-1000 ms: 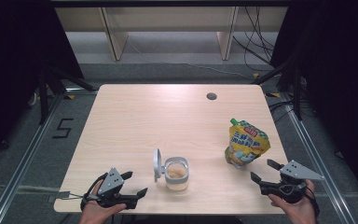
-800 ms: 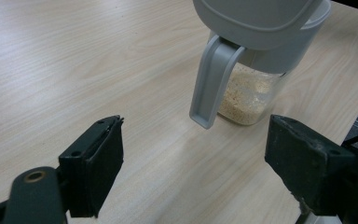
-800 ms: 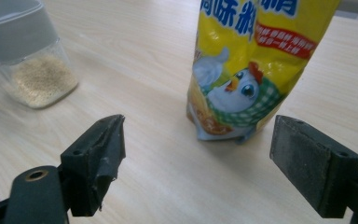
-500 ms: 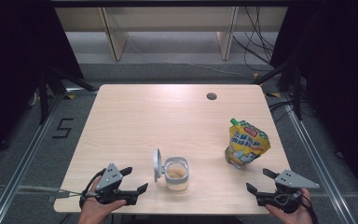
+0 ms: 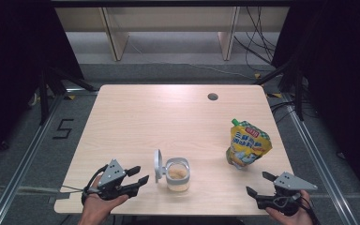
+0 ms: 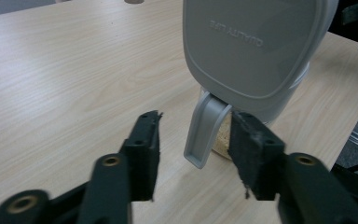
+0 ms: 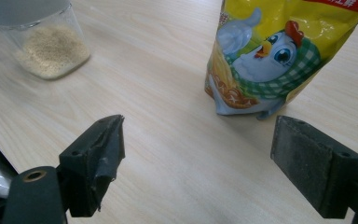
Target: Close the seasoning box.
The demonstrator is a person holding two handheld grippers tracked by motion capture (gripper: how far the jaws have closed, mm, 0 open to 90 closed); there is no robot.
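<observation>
Clear glass jar (image 5: 177, 174) with pale grains and a raised grey plastic lid (image 5: 158, 163) stands near the table's (image 5: 168, 117) front edge. Left gripper (image 6: 193, 140), jaws apart, flanks the lid's latch; right gripper (image 7: 198, 140) gapes before a yellow cartoon-chick pouch (image 7: 279, 51). A careless nudge could tip the jar, spilling grains.

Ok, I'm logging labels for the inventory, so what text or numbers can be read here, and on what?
"QUALITY LIFE", seen mirrored, embossed on the grey flip lid of the jar.
"5", marked on the floor left of the table.
Yellow pouch: printed characters and a red label near its top, too small and blurred to read.
</observation>
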